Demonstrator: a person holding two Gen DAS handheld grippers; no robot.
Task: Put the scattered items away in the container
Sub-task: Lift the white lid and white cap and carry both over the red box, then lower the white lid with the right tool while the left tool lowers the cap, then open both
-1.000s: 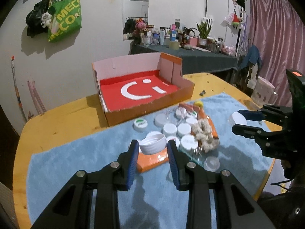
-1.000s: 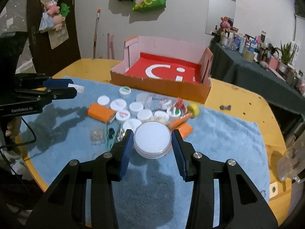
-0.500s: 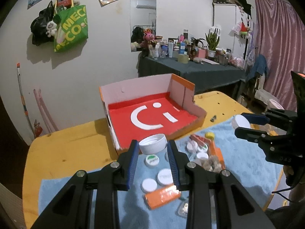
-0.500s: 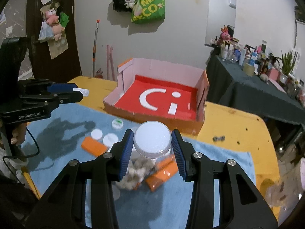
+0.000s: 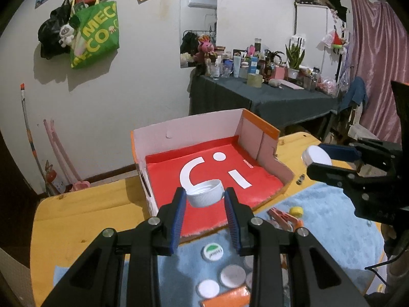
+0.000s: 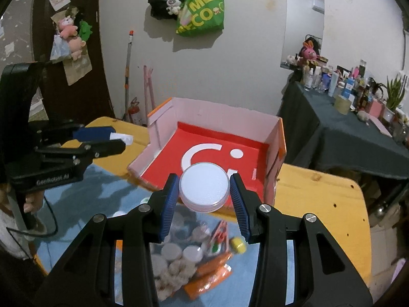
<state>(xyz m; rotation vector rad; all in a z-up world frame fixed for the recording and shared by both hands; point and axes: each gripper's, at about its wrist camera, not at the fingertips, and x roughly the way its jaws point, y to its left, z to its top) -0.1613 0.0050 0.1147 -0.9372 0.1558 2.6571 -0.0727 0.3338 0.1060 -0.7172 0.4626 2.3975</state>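
**Inspector:** Left wrist view, largest item first. The bench (image 5: 84,215) is a yellow wooden top with a blue towel (image 5: 340,220) spread over its near part. On the bench, just beyond the towel's far edge, stands the container (image 5: 212,133), an open cardboard box with a red floor and pale walls. I see nothing lying on its floor.

**Recorder:** And the loose items?

**Inspector:** Many remain on the towel: white caps (image 5: 232,276), a green-printed cap (image 5: 213,252), orange packets (image 6: 204,276), a yellow cap (image 6: 237,245). The job is far from finished, in my judgement.

**Recorder:** State of the tongs?

**Inspector:** The left tongs (image 5: 204,199) are pinching a ribbed white cap (image 5: 204,196), open side up, held in the air over the near part of the box floor. The right tongs (image 6: 204,192) are pinching a round white-lidded jar (image 6: 204,186), held in the air at the box's near wall, with the towel clutter showing below it.

**Recorder:** Step in hand?

**Inspector:** Delivery. Both hands carry a piece to the box at once.

**Recorder:** Next move?

**Inspector:** I would judge that each piece must be carried clear of the near wall and lowered toward the red floor before the tongs spread. The two tools are close together at the box, so they need to keep apart, and a release from height might let the light cap bounce out over the low front wall.
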